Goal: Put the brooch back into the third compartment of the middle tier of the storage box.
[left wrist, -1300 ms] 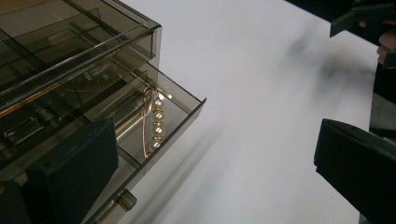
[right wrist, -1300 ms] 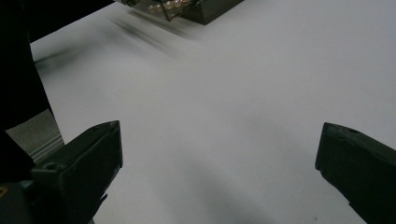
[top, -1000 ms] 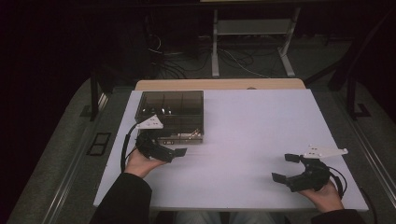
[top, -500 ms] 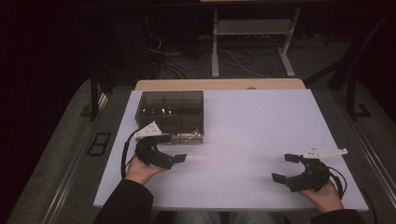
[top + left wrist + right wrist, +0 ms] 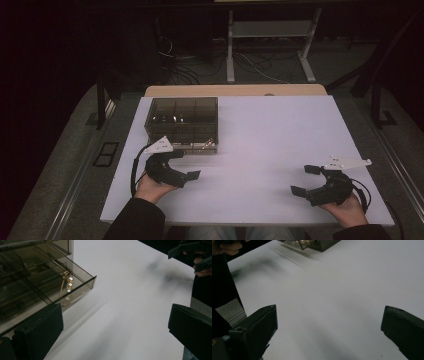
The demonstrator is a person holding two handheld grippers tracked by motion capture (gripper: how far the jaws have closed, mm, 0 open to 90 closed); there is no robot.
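Moved: left gripper (image 5: 186,164) drawn back from smoked box (image 5: 182,119), jaws wide.
Right gripper (image 5: 306,180): wide, holding nothing.
Bracelet (image 5: 67,286): pearls visible, rest murky behind drawer (image 5: 75,287) wall.

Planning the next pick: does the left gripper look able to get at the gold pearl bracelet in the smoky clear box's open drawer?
Probably yes: the left gripper is open beside the drawer, and the bracelet lies uncovered.
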